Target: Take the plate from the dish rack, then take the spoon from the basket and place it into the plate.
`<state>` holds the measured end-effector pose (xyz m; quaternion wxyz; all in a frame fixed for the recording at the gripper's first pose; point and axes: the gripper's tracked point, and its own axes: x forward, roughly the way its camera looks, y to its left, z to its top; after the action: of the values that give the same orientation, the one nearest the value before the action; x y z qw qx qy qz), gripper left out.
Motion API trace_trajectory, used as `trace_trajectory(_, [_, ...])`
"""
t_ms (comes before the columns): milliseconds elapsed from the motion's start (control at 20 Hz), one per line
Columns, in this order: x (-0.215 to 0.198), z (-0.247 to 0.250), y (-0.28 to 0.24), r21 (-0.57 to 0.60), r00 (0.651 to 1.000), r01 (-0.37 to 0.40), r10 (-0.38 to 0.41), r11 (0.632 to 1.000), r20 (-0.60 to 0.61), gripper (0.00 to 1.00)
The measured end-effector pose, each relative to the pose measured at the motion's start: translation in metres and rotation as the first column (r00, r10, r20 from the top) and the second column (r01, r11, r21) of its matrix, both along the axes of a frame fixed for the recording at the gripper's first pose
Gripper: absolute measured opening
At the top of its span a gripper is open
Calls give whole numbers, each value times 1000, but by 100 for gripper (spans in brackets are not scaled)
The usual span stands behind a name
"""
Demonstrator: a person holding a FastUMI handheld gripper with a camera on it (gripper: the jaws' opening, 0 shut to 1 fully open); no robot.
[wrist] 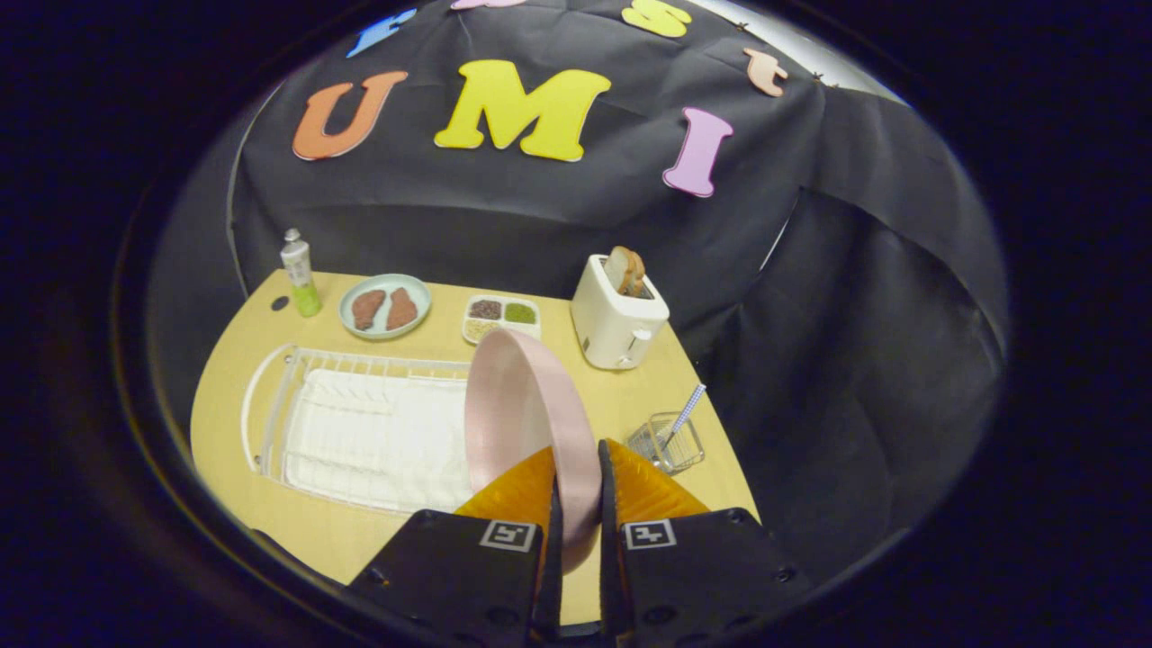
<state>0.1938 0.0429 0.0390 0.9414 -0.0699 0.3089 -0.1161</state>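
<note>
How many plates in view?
2. A pink round plate held upright between the gripper fingers, above the white wire dish rack; a pale green plate with two brown pieces beyond the rack.

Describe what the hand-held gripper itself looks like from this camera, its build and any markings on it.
The hand-held gripper has two blocky black housings side by side, each with small screws along its edges and a square black-and-white coded tag on its top corner nearest the gap. A ribbed, wedge-shaped finger juts forward from each housing, tapering to a narrow slot between them. No cables or sleeve visible.
</note>
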Motion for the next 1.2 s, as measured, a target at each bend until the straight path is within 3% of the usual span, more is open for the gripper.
trace_trajectory(300, [-94,-57,26,144,987,-151,141,978,71,22])
trace_trajectory(500, [-119,-115,36,258,987,-159,149,953,59,22])
trace_trajectory(750, [-114,-181,46,347,989,-131,148,929,-25,22])
trace_trajectory(1000, [-106,-203,24,381,990,-131,142,915,-2,22])
trace_trajectory(1200, [-96,-226,12,356,981,-190,192,915,32,29])
